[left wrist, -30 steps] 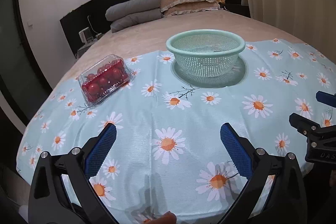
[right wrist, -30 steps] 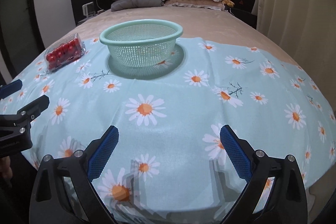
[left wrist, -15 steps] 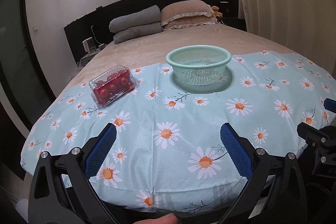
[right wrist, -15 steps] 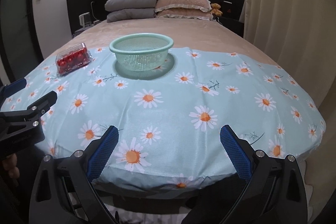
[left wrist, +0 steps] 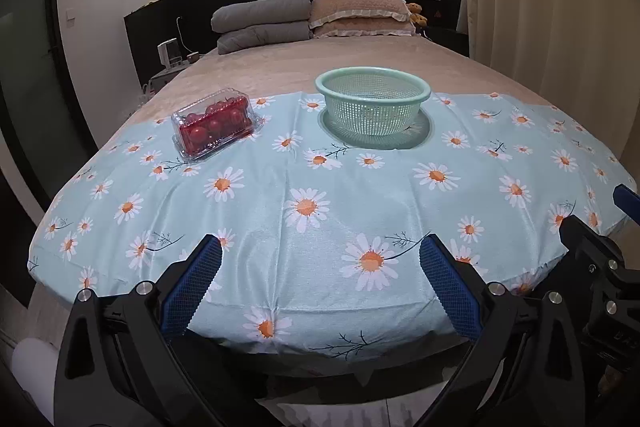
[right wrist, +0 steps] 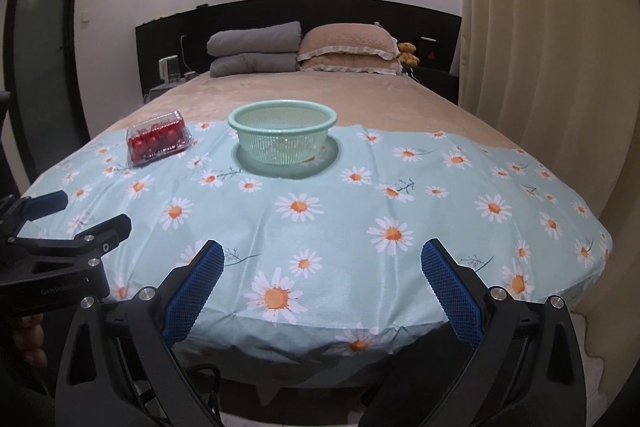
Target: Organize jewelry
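Note:
No jewelry shows in either view. A mint green mesh basket (left wrist: 373, 103) (right wrist: 282, 131) stands on a daisy-print cloth (left wrist: 320, 211) (right wrist: 328, 211) at the foot of a bed. A clear plastic box of red cherry tomatoes (left wrist: 214, 125) (right wrist: 158, 139) sits to the basket's left. My left gripper (left wrist: 320, 267) is open and empty, back from the cloth's front edge. My right gripper (right wrist: 322, 267) is open and empty too, also at the front edge. Each gripper shows at the side of the other's view, the right one (left wrist: 600, 259) and the left one (right wrist: 72, 243).
The bed (right wrist: 320, 95) runs back to grey and beige pillows (left wrist: 320, 15) and a dark headboard. A curtain (right wrist: 540, 47) hangs at the right. A nightstand with small items (left wrist: 172, 55) stands at the left. The floor shows below the cloth's edge.
Both grippers have drawn back and risen from over the cloth to beyond its front edge. The basket and the tomato box look farther away. Both jaws stayed open.

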